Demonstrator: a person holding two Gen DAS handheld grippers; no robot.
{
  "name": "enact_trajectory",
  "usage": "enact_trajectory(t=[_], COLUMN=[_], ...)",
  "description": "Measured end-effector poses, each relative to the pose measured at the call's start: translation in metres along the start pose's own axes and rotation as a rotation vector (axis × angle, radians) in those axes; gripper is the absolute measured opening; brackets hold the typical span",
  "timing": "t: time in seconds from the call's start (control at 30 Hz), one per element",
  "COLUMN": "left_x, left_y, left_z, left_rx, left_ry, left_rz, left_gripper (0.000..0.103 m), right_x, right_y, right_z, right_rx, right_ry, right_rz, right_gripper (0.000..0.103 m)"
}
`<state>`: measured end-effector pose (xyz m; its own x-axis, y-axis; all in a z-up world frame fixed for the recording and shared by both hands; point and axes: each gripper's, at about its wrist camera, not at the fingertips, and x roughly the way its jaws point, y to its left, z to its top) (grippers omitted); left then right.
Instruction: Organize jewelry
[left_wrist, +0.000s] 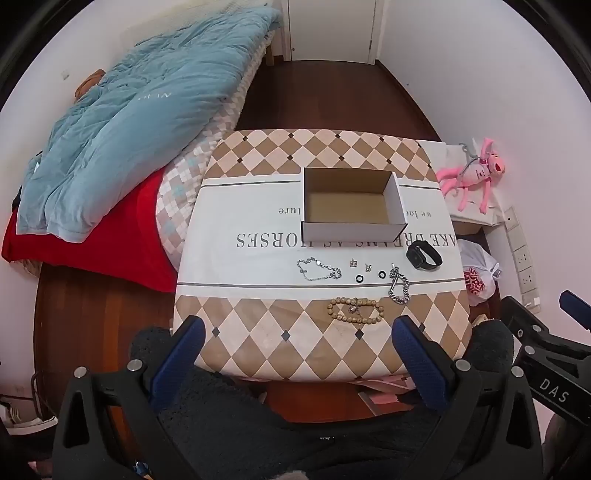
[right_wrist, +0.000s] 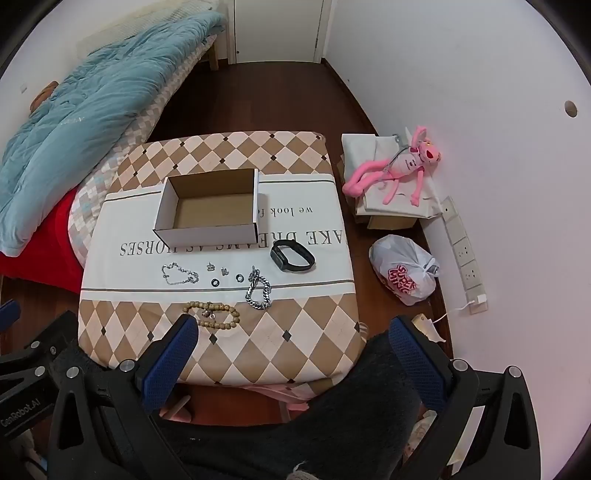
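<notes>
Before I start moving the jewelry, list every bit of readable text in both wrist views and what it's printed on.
"AKE DREAMS AS HORSES", upside down, partly hidden by the cardboard box: tablecloth.
"we look f", upside down, cut off by the box: tablecloth.
"DAS": right gripper body.
"GenRobot.AI": left gripper body.
Red logo on the plastic bag: too crumpled to read.
Pale lettering on the blue quilt: too faint.

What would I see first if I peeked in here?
An open, empty cardboard box sits in the middle of a checkered cloth. Nearer the camera, a row of jewelry includes a black watch and a beaded bracelet. A pink plush toy lies by the wall.
</notes>
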<state>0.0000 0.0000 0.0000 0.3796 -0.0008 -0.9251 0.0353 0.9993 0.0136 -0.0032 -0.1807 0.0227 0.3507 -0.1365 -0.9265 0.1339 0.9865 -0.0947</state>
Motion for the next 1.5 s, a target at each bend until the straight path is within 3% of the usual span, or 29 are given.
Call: enact_trajectory(t=[1.5], left_x=[-0.0007], left_y=[-0.0084], left_z=[0.0031], left_rx=[0.003], left_ry=[-0.008], left_rz=[-0.010], left_gripper=[0.103], right_x=[-0.0036], right_y=[-0.0008], right_z=[-0.0001], right_rx=[-0.003], right_ry=[-0.003], right_rz=[-0.010], right_gripper=[0.103])
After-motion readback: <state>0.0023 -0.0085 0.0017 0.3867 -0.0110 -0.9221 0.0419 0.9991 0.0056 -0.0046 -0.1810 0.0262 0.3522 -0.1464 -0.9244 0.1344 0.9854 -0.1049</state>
